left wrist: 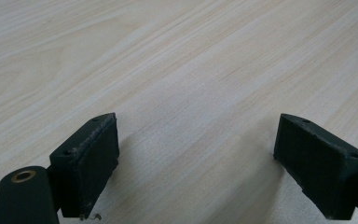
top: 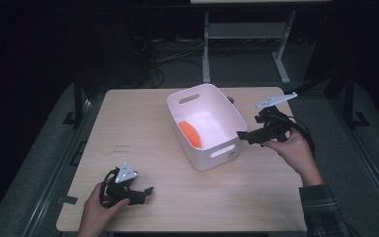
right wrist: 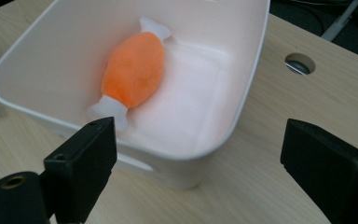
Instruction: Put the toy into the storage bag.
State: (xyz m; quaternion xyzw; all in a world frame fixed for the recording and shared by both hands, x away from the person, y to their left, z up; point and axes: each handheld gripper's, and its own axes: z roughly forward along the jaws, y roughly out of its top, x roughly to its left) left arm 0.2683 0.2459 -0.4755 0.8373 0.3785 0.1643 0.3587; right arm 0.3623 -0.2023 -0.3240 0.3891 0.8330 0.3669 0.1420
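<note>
A white plastic bin (top: 225, 148) (right wrist: 200, 154) stands on the light wooden table (top: 143, 133). Inside it lies an orange plush toy (top: 190, 134) (right wrist: 133, 70) shaped like a wrapped sweet with white ends. My right gripper (top: 243, 136) (right wrist: 196, 163) hangs just outside the bin's right wall, jaws wide apart with nothing between them, pointing toward the bin. My left gripper (top: 145, 193) (left wrist: 196, 163) rests low over bare tabletop near the front left edge, open and empty.
A round cable hole (right wrist: 299, 63) sits in the tabletop beyond the bin. Behind the table stands a white-legged desk frame (top: 206, 44) with cables (top: 168, 57) on the dark floor. Bare wood stretches between the two grippers.
</note>
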